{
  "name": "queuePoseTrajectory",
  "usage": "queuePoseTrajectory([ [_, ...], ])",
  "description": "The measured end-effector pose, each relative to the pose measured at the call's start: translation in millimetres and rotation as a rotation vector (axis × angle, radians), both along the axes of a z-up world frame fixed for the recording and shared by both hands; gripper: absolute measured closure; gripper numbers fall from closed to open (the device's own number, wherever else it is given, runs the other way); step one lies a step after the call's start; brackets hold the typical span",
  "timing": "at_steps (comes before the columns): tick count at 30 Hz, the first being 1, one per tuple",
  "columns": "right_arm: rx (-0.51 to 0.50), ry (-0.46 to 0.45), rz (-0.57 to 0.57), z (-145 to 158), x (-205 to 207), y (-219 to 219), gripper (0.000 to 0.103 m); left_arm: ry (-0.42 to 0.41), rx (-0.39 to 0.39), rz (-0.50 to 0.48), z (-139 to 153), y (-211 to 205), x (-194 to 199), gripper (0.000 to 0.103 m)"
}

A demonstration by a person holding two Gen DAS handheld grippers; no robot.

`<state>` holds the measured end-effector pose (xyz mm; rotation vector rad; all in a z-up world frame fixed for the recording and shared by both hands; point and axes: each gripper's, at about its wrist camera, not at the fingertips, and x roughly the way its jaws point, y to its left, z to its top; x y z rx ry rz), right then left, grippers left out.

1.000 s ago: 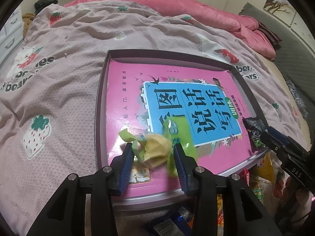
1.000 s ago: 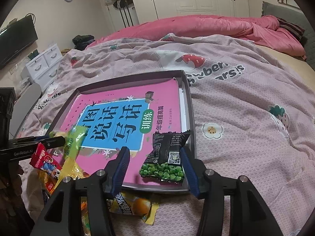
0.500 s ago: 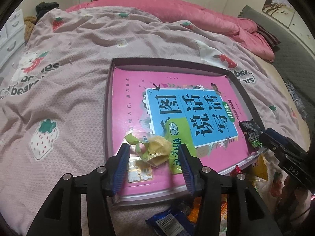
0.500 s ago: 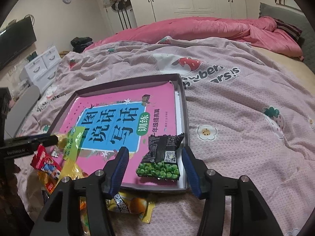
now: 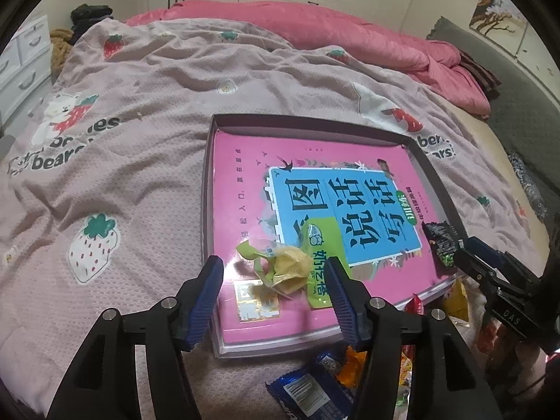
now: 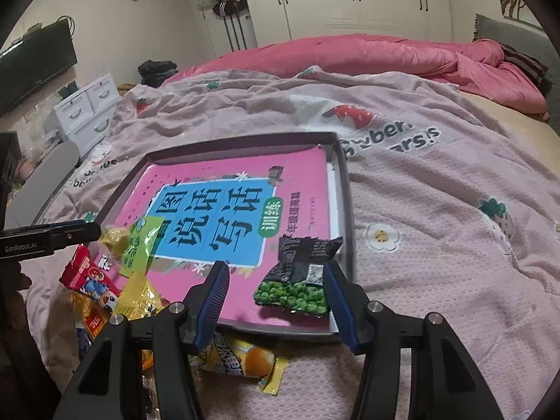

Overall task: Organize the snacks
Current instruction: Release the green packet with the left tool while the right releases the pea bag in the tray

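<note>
**A:** Your left gripper (image 5: 276, 288) has just been opening. A second ago its blue pads were pinched in on the crumpled yellow-and-green sweet wrappers (image 5: 285, 269); now the jaws stand apart and the little bundle lies between them, loose on the glossy pink book cover (image 5: 245, 189) inside the shallow grey cardboard tray (image 5: 210, 189). I see a gap on the left side and at most a brush against the right pad, nothing pressing.

**B:** So that one counts as delivered?

**A:** I'd judge so. The wrappers rest near the tray's near-left corner, so you can lift away. Go straight up, because the light foil could catch on the right pad.

**B:** And my right side?

**A:** Your right gripper (image 6: 276, 292) hasn't budged. Its jaws are roughly half spread around the black packet of green peas (image 6: 297, 280), which lies flat at the tray's near-right corner. The right pad looks to be touching the packet's edge while the left one stands well clear, so you aren't gripping it. That packet is placed too, I think.

**B:** What's left, then?

**A:** Plenty. The loose heap on the pink strawberry-print bedspread (image 6: 437, 245) just before the tray: a red packet (image 6: 84, 273), a yellow packet with an orange picture (image 6: 245, 360), a dark blue wrapper (image 5: 308, 392). Those are your next picks, probably one per hand.
</note>
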<state>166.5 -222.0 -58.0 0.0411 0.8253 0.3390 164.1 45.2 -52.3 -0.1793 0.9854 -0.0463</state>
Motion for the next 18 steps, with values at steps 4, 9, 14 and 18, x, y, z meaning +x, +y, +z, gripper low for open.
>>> queuePoseTrajectory([
  [4,0.018,-0.013,-0.018,5.3,-1.0,-5.3,0.048,-0.013,-0.006,0.002,7.0,1.3,-3.0,0.037],
  [9,0.026,-0.049,-0.018,15.0,-5.4,-7.4,0.048,-0.032,-0.005,0.003,16.0,2.3,-9.6,0.033],
  [14,0.018,-0.09,-0.013,24.1,-12.7,-6.3,0.043,-0.039,-0.007,-0.004,22.4,2.1,-15.1,0.032],
  [18,0.015,-0.121,-0.008,30.9,-19.7,-5.0,0.041,-0.054,0.001,-0.008,28.7,0.1,-21.2,0.031],
])
